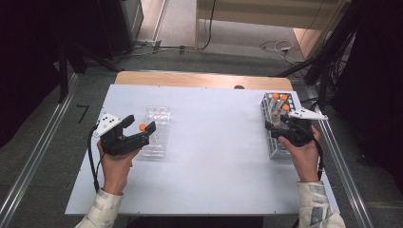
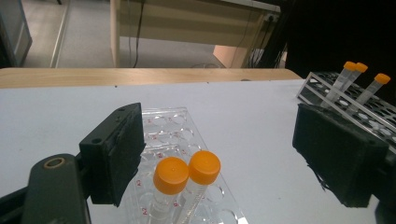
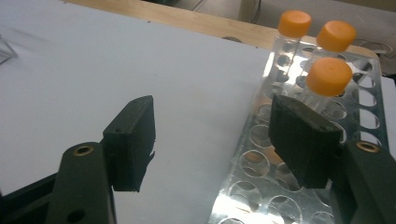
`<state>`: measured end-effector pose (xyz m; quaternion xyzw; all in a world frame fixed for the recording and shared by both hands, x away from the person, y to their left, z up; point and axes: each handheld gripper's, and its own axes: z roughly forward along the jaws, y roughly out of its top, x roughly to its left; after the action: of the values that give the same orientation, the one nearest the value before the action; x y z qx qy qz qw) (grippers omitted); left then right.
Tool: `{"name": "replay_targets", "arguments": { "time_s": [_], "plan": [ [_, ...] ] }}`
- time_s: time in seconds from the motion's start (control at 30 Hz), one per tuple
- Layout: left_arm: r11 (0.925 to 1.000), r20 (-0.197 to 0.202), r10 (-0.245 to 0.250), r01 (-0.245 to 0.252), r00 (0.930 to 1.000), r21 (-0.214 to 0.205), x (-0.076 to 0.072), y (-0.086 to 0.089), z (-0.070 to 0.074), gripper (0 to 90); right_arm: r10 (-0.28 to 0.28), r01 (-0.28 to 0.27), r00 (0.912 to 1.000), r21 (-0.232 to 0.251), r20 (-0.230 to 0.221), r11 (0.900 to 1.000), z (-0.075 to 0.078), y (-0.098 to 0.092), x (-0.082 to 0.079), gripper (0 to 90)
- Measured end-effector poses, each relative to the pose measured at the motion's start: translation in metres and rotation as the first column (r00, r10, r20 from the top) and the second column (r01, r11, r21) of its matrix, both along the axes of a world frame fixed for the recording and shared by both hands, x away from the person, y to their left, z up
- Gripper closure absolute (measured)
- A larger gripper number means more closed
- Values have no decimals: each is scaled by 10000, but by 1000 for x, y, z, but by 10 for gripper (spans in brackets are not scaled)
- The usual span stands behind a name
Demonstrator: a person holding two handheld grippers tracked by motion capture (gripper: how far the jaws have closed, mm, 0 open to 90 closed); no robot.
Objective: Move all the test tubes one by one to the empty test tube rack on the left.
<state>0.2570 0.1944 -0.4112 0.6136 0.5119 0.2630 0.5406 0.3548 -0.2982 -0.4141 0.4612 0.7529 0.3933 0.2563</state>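
Tube transfer, apparently mid-run: left tongs (image 1: 138,127) apart over clear rack (image 1: 157,130) holding two orange-capped tubes (image 2: 187,186); right tongs (image 1: 275,124) apart at wire rack (image 1: 278,124); next, close on its three tubes (image 3: 322,60).

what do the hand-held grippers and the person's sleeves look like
Both are black. The left hand-held gripper carries a grey three-cornered plate with dark dots, and a black cable loops back from it beside the forearm. The right hand-held gripper has a similar pale plate and a black cable. Their jaws are thick rectangular black blocks on arms with brass-ringed holes. The sleeves are pale with a faint grey-blue pattern.
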Motion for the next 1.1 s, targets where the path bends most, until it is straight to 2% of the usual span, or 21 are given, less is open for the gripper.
{"name": "replay_targets", "arguments": {
  "time_s": [0.33,0.5,0.6,0.77,1.1],
  "plan": [
    [9999,10,-89,89,10000,51,-2,0,0,172,-949,949,9955,45,-62,9955,-6,-21,16,346],
    [9999,39,-84,84,10000,91,-2,0,0,172,-1251,1251,9921,-386,22,9914,-9,-24,28,402],
    [10000,45,-28,28,10000,51,-2,1,0,172,-1442,1447,9894,-433,146,9885,-9,-25,34,457],
    [10000,70,-52,52,10000,36,-2,1,0,172,-1372,1370,9905,-607,20,9887,-11,-27,46,523],
    [10000,74,-41,40,10000,51,-3,3,0,172,-1193,1172,9921,-521,-384,9917,-14,-29,58,635]
  ]
}}
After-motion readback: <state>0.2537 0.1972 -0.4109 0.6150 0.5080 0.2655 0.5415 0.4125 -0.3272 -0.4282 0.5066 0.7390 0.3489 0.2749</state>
